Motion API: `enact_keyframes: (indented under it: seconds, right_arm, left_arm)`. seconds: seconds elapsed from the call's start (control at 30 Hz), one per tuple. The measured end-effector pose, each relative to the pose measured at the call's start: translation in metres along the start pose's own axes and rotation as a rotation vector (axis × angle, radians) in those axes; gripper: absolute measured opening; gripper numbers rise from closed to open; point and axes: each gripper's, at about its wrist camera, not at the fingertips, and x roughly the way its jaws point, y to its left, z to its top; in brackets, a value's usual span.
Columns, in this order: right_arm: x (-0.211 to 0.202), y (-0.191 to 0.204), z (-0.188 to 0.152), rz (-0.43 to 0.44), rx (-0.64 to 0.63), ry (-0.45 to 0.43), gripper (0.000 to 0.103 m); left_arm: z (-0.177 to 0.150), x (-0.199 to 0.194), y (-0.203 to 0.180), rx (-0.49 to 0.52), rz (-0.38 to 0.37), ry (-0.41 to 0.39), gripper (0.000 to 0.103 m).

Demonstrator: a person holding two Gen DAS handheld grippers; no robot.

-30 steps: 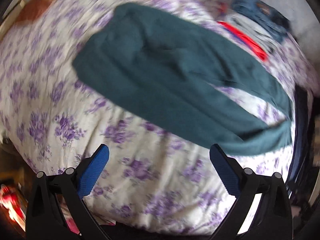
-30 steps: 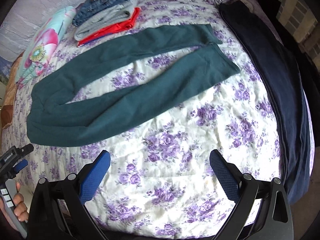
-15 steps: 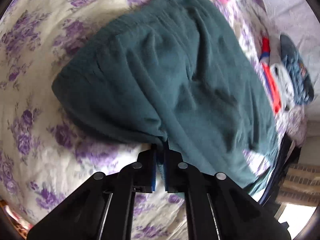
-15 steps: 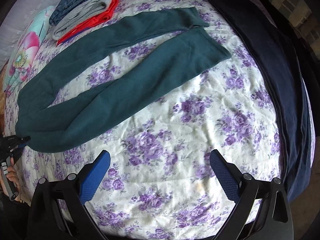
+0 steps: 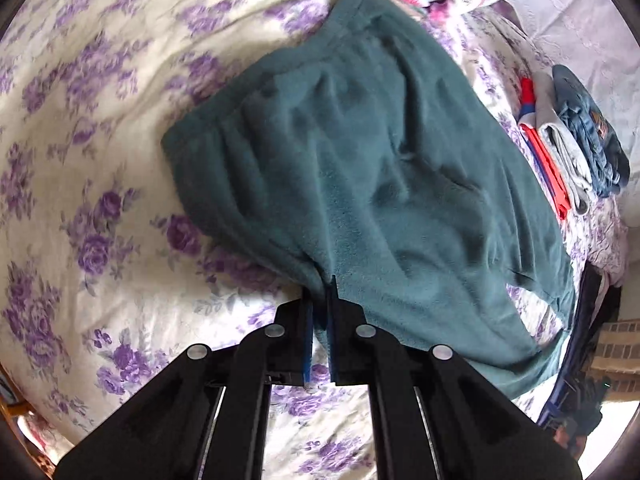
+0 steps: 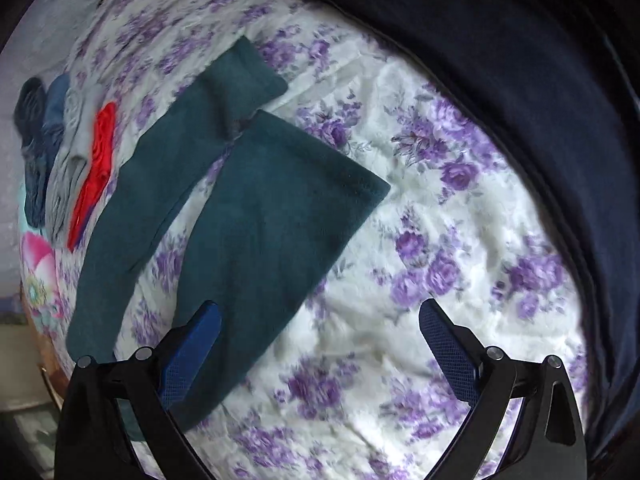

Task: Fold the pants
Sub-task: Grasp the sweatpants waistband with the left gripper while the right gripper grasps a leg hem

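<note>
Whereas before both hung spread, left gripper (image 5: 320, 300) now pinches teal fleece pants (image 5: 380, 168) waist edge; right gripper (image 6: 320, 336) remains spread, moved over leg cuffs.

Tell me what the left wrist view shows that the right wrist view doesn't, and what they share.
Left wrist only: the left gripper shut on the waist end of the green pants, pinching the fabric edge near the waistband.

Right wrist only: the right gripper open above the bedsheet, the two leg cuffs lying flat, the nearer cuff beside its left finger, and a dark navy garment along the bed's far side.

Both: the green pants, the floral bedsheet, and the folded clothes stack with a red item.
</note>
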Motion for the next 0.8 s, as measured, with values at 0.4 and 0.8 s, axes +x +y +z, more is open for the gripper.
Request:
enact_keyframes:
  seconds: [0.4,0.8]
  right_arm:
    - [0.003,0.002,0.02,0.098,0.055,-0.107,0.002]
    - [-0.071,-0.047,-0.037,0.109,0.06,-0.216,0.002]
  left_arm:
    - [-0.001,0.008,-0.009,0.038,0.082,0.008,0.005]
    - [-0.013,-0.016,-0.001,0.038,0.069,-0.023,0.005]
